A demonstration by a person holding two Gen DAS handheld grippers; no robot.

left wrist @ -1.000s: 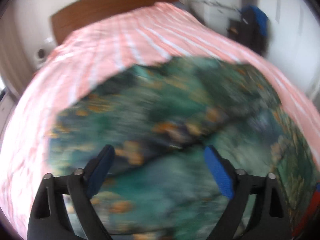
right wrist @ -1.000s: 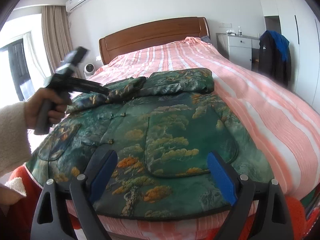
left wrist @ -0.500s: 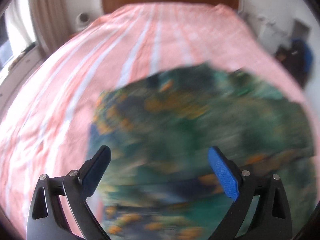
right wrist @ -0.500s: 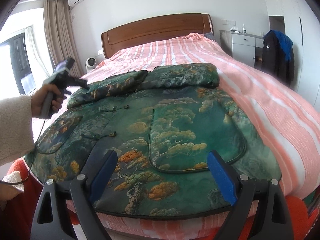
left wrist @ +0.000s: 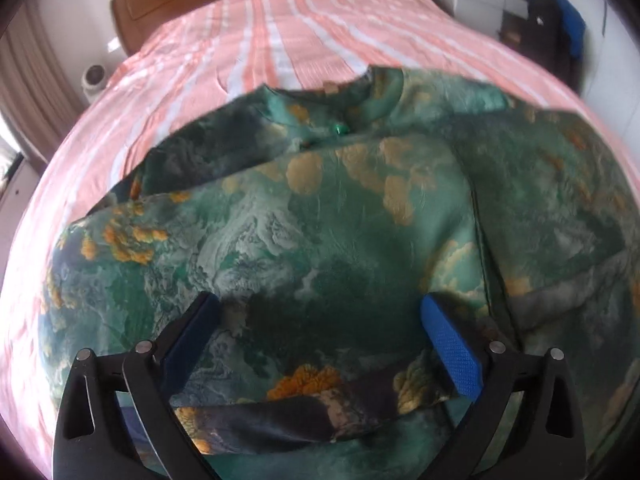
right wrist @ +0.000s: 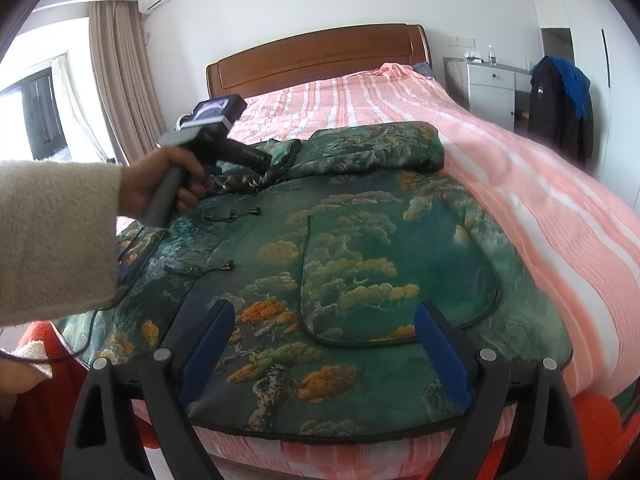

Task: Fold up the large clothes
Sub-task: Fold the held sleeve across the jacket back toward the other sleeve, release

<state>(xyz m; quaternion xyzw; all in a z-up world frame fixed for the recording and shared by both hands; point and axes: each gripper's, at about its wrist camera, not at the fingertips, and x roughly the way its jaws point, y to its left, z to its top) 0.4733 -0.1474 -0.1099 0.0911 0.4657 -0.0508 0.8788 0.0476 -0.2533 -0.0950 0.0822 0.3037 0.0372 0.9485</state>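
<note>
At the left of the right wrist view, a hand (right wrist: 160, 184) in a cream sleeve (right wrist: 56, 240) grips the left claw (left wrist: 320, 344) by its handle and points it down at the jacket's (right wrist: 360, 260) folded sleeve. The left wrist view shows that claw spread wide, its blue pads (left wrist: 452, 344) either side of a cuff edge and not pressing on it. That reads as an approach: the sleeve probably needs taking hold of, or tidying, for the fold.

Across the middle, the jacket lies flat on the bed (right wrist: 540, 208), front up, hem at the bed's near edge. It is thick green brocade with orange and cream pines and clouds, dark piping, a large curved pocket (right wrist: 392, 268) and knotted frog fastenings (right wrist: 228, 266) down the front. Both sleeves look folded across the chest near the collar, so the fold seems partly made.

Low at the right, the right claw (right wrist: 320, 348) hangs spread over the hem, pinching nothing; it looks ready to lift the hem toward the collar.
</note>
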